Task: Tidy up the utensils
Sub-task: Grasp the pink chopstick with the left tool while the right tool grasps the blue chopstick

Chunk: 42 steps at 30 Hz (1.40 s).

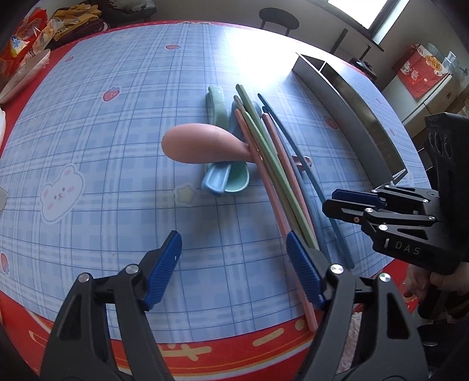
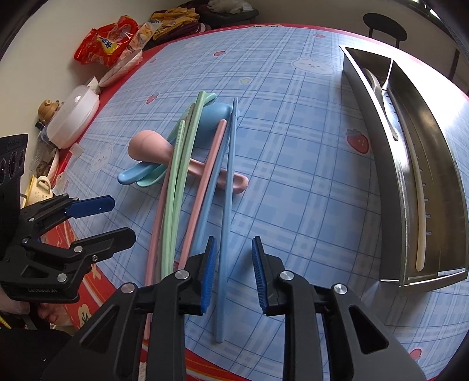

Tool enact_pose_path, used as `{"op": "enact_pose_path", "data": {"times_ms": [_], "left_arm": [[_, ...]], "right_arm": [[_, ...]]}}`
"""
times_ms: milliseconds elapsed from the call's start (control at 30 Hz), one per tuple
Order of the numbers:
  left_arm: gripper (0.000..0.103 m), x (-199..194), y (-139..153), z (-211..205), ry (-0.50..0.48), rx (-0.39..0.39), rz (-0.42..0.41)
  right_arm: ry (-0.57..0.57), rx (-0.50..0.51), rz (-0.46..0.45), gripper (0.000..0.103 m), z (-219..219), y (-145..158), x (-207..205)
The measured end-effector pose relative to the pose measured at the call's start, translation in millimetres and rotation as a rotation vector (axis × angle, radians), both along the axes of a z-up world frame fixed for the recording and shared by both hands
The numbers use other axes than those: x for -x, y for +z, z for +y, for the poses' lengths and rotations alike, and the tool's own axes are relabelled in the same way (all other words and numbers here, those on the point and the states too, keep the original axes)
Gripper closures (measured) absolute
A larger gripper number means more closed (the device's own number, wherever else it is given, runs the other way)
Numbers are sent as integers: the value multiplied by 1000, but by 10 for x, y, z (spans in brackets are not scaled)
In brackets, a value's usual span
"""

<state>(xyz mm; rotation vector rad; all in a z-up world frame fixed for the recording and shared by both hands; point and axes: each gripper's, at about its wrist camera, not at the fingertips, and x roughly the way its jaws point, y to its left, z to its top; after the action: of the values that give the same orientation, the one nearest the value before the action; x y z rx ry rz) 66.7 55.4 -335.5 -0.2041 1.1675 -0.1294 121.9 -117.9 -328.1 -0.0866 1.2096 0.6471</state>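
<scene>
A table covered by a blue plaid cloth (image 1: pixel 117 146) with bear and strawberry motifs and a red border. Beyond it: a dark round stool (image 1: pixel 278 17), a bright window (image 1: pixel 366 8) casting glare on the cloth, snack bags (image 2: pixel 108 44), and a red box (image 1: pixel 422 70).

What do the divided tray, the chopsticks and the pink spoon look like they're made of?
Divided tray: likely stainless steel, brushed; grey walls with mirror-like reflections and sharp folded edges.
Chopsticks: probably plastic or a fibre composite, matte; flat pastel pink, green and blue with no grain or shine.
Pink spoon: plastic or glazed ceramic, hard to tell; smooth rounded bowl with a soft sheen.
</scene>
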Motion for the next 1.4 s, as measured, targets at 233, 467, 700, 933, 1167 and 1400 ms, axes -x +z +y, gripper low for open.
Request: {"op": "enact_pose_path", "data": {"times_ms": [233, 467, 700, 933, 1167, 1400], "left_arm": [[53, -74, -59, -106, 29, 62, 23], [59, -87, -98, -164, 43, 72, 29], [65, -163, -99, -229, 35, 68, 36], [79, -322, -129, -262, 25, 87, 47], [81, -404, -146, -291, 22, 71, 41], [92, -316, -185, -213, 55, 77, 50]], "right_arm": [[38, -17, -10, 82, 10, 4, -32], [58, -19, -11, 86, 25, -8, -59], [58, -23, -11, 87, 75, -13, -74], [48, -20, -11, 91, 108, -16, -83], [29, -19, -19, 92, 136, -25, -98], [14, -11, -28, 95, 134, -23, -69]]}}
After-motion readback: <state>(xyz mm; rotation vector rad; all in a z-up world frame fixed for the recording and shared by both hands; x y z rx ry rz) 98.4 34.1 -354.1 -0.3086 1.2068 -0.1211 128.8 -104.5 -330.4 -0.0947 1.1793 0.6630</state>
